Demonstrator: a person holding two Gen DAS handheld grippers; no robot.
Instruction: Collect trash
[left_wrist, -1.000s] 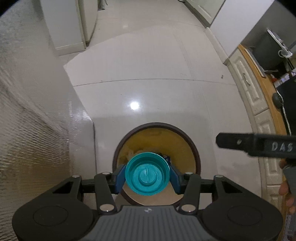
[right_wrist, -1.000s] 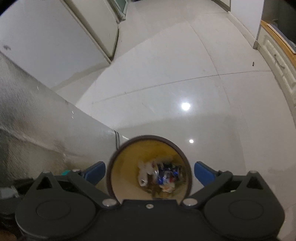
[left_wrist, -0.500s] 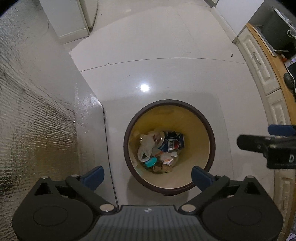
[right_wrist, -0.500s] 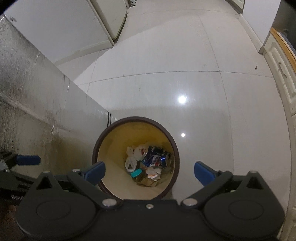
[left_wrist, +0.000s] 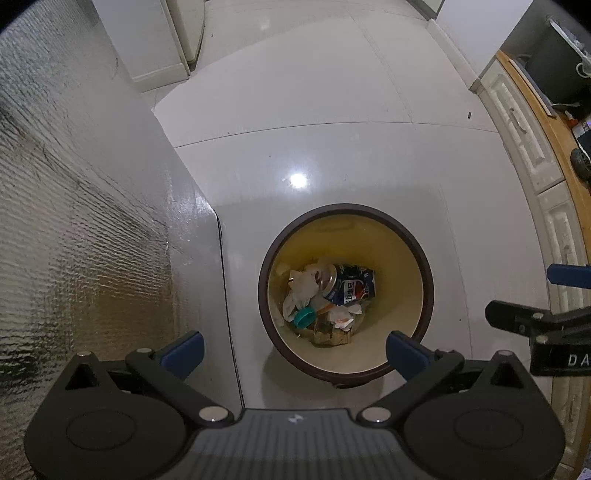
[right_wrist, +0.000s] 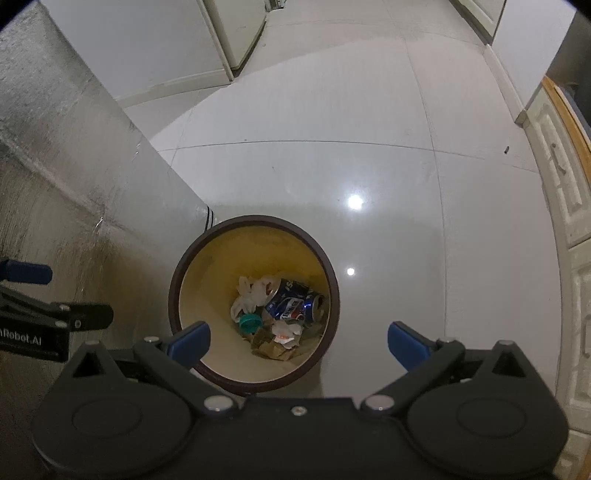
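A round bin with a brown rim (left_wrist: 428, 280) and yellow inside stands on the floor; it also shows in the right wrist view (right_wrist: 173, 295). Inside lie a teal cap (left_wrist: 304, 317), a blue soda can (left_wrist: 351, 286), white crumpled plastic (left_wrist: 301, 286) and brown paper scraps (left_wrist: 330, 334). The same teal cap (right_wrist: 249, 322) and can (right_wrist: 293, 302) show in the right wrist view. My left gripper (left_wrist: 293, 352) is open and empty above the bin. My right gripper (right_wrist: 299, 341) is open and empty above it too.
A silver foil-clad wall (left_wrist: 74, 221) rises left of the bin. White cabinets with a wooden top (left_wrist: 535, 155) run along the right. White doors (right_wrist: 229, 40) stand at the far end of the glossy tiled floor (left_wrist: 314, 110).
One second ago my left gripper was shut on the teal cap over the bin. It opened and the cap fell in. Both grippers have since risen higher above the bin.
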